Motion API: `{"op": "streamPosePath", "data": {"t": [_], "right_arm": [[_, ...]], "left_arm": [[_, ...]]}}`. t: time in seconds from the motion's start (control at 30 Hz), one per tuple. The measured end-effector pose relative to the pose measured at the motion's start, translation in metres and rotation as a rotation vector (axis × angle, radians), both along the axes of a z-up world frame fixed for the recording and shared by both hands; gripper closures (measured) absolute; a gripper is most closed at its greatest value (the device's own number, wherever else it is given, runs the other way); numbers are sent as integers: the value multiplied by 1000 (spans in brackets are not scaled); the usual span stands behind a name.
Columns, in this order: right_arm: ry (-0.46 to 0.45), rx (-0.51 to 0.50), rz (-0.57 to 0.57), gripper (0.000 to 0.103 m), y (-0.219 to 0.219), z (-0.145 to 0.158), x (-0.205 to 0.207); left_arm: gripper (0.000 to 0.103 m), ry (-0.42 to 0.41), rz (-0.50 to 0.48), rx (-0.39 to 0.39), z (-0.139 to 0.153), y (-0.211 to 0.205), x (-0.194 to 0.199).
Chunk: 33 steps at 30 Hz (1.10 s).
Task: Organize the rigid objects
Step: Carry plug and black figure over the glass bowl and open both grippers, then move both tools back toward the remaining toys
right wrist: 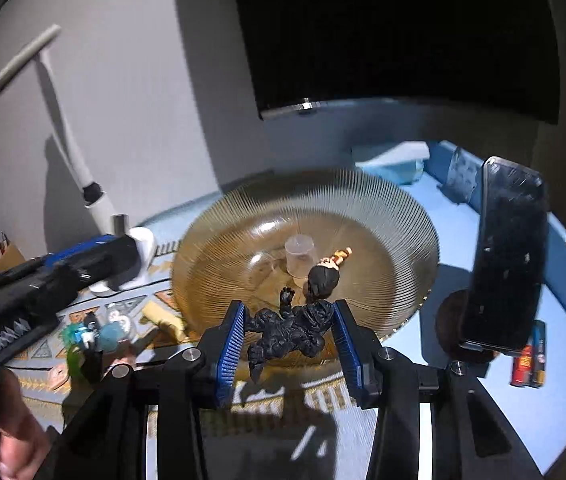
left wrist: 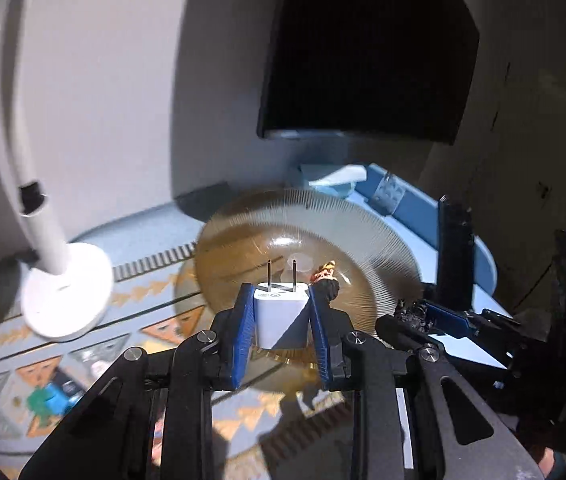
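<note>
step: carrying to amber glass dish (right wrist: 403,216) | left hand-held gripper (left wrist: 281,320) clamps USB wall charger (left wrist: 279,312) | right hand-held gripper (right wrist: 289,332) clamps black figurine (right wrist: 291,328) | next: lower both over dish at surface's far edge, release

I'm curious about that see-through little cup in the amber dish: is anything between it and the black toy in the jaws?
Yes. In the right wrist view, a small dark-haired doll lies in the amber dish between the clear cup and the black figure.

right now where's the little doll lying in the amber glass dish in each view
Left wrist view: the doll peeks out just right of the white charger held in the left tool, mostly hidden behind its right finger.
Right wrist view: it lies near the dish's middle, right of the small clear cup, beyond the black figure in the right tool.
Shared landmark: the ribbed amber dish, also the white desk lamp.
</note>
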State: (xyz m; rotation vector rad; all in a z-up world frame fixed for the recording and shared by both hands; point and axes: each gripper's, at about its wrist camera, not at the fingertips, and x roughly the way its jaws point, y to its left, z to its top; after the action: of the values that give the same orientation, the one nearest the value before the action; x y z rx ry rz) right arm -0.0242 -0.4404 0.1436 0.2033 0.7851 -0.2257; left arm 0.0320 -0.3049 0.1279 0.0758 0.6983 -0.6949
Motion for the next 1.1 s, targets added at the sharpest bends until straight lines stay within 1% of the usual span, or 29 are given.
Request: {"op": "streamPosePath", "data": {"t": [0.1,0.13,0.23,0.37,0.5,0.63,0.67,0.7,0.73,0.77,0.83,0.9,0.93,1.0,1.07,1.1], "right_arm": [[20,-2,4,60,-6,-11,10],[30,2,5,60,-6,-15,13],[51,21,4,60,-12,-27,19],[59,32,-2,60,-17,-34,23],[75,34,-7,60,-21,-41,25],[82,23,-11,60,-22,-39,27],[85,23,-11,58,-23,-39,27],[87,27,-11,50,-23,-38,27],[84,27,-14,44,-23,-36,26],[68,15,-30,38,-24,-31,22],[34,-8,-52,38,-25,-18,14],[-19,-12,-73,37,-26,3,1],[-46,-6,-75,37,-26,13,-4],[-110,6,-56,36,-17,36,-17],[-154,6,-26,35,0,54,-26],[-181,7,9,34,16,63,-31]], "left_arm": [[79,19,0,27,-20,-20,12],[79,41,0,32,-28,-24,19],[79,72,1,44,-42,-31,27],[79,77,-3,66,-50,-46,36],[79,88,-15,79,-55,-54,37],[79,105,-14,83,-58,-56,40],[78,112,-15,79,-58,-55,41],[70,120,-16,72,-57,-54,41],[58,127,-16,65,-55,-51,41],[53,133,-12,50,-50,-45,41],[37,118,-1,8,-35,-27,38],[36,90,19,-31,-16,-4,33],[36,71,27,-61,-3,16,26],[35,34,61,-91,15,48,15],[29,-31,128,-101,35,88,-7],[27,-60,165,-107,43,107,-21]]}}
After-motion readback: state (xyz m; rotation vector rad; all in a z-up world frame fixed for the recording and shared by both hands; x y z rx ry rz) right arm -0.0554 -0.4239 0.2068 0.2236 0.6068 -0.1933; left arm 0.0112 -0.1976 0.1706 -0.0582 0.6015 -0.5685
